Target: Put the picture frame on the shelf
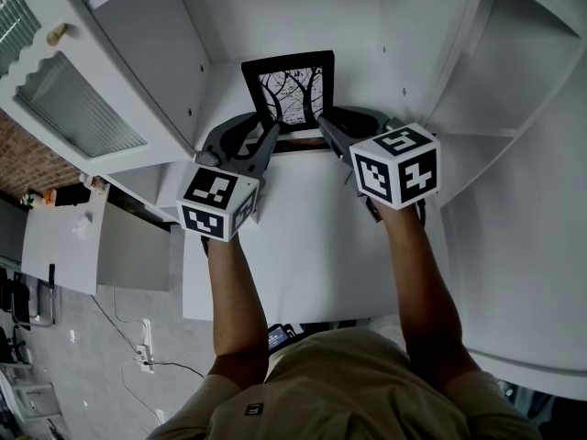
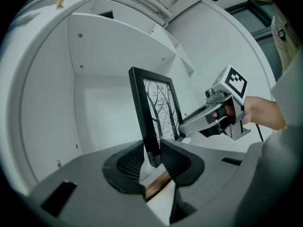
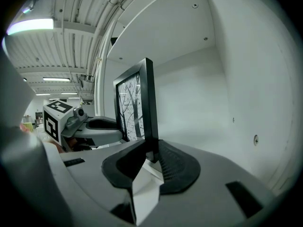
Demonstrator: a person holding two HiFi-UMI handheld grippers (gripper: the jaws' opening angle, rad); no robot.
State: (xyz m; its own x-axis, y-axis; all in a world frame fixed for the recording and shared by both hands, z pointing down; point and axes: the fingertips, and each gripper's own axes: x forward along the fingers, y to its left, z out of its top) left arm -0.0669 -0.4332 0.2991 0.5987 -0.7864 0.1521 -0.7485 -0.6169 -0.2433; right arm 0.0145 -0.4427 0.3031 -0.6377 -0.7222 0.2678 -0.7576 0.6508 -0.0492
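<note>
A black picture frame [image 1: 289, 94] with a bare-tree print stands upright at the back of a white shelf compartment, also seen as the frame [image 2: 158, 110] and the frame [image 3: 135, 108]. My left gripper [image 1: 263, 131] is shut on its lower left edge; in the left gripper view the pads of that gripper [image 2: 152, 157] press the frame's edge from both sides. My right gripper [image 1: 335, 122] is shut on the lower right edge, and the right gripper [image 3: 152, 157] view shows the black edge pinched between the pads. A brown strip [image 1: 298, 143] shows under the frame.
The white shelf board [image 1: 303, 236] runs toward me. Close side walls [image 1: 156, 53] bound the compartment, with more white compartments [image 1: 514, 81] on the right. A frosted cabinet door [image 1: 73, 108] hangs open at left. Below are a white counter [image 1: 64, 236] and floor cables [image 1: 147, 356].
</note>
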